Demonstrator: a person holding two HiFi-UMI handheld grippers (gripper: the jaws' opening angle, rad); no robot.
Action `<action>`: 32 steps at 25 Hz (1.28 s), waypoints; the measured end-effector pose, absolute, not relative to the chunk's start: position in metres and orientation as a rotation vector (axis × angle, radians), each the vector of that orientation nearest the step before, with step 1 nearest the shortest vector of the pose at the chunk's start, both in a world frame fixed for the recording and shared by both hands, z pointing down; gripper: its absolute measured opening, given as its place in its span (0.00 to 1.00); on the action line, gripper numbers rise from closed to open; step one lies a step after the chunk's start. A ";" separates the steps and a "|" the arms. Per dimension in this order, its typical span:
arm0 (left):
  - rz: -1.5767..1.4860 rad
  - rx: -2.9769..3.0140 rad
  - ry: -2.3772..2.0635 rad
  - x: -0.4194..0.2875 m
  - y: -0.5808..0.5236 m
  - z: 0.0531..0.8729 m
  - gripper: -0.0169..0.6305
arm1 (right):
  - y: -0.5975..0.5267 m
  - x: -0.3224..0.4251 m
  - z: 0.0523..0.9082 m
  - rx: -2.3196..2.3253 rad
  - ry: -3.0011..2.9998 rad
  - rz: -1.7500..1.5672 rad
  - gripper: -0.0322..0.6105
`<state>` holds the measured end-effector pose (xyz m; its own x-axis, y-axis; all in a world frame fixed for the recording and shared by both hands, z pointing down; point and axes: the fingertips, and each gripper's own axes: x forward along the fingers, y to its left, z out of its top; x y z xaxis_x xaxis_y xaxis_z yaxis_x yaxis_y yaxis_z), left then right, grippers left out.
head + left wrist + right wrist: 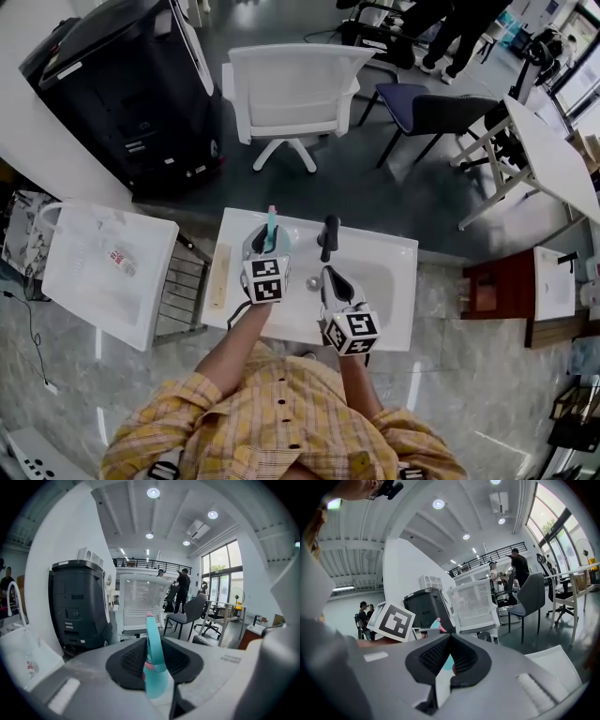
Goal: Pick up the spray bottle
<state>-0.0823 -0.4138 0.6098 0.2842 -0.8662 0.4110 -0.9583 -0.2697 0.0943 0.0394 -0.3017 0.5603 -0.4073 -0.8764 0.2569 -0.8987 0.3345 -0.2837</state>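
Poking up from the left gripper [267, 246] is a slim teal plastic spray bottle [272, 225] with a narrow neck and a small pink tip. In the left gripper view the bottle [153, 667] stands nearly upright and leans slightly left. The black ribbed pads [129, 660] are closed against its sides, halfway in, gripping it. A thin pink band circles the body where the neck begins, and any print on it is too small to read. The only clear markings are the black-and-white square patterns on each gripper's cube.

In the head view the bottle rises at twelve o'clock from the left gripper's cube, above the white rectangular sink basin [398, 267]. A black faucet [328, 236] stands at three o'clock from it. The right gripper [330, 279] is at about four o'clock from the bottle, apart from it. Its jaws are drawn together with nothing between them. In the right gripper view the bottle's teal neck and pink tip [438, 624] show at eleven o'clock beyond its jaws.
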 end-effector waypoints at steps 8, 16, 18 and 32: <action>0.344 2.299 -1.665 -0.085 -0.387 0.584 0.15 | -0.287 0.041 0.539 1.663 -2.577 0.544 0.05; 0.284 2.353 -1.655 -0.083 -0.353 0.558 0.15 | -0.269 0.052 0.525 1.715 -2.563 0.486 0.05; 0.270 2.364 -1.656 -0.083 -0.347 0.552 0.15 | -0.267 0.054 0.520 1.727 -2.565 0.475 0.05; 0.209 2.444 -1.653 -0.081 -0.311 0.517 0.15 | -0.254 0.059 0.501 1.760 -2.576 0.424 0.05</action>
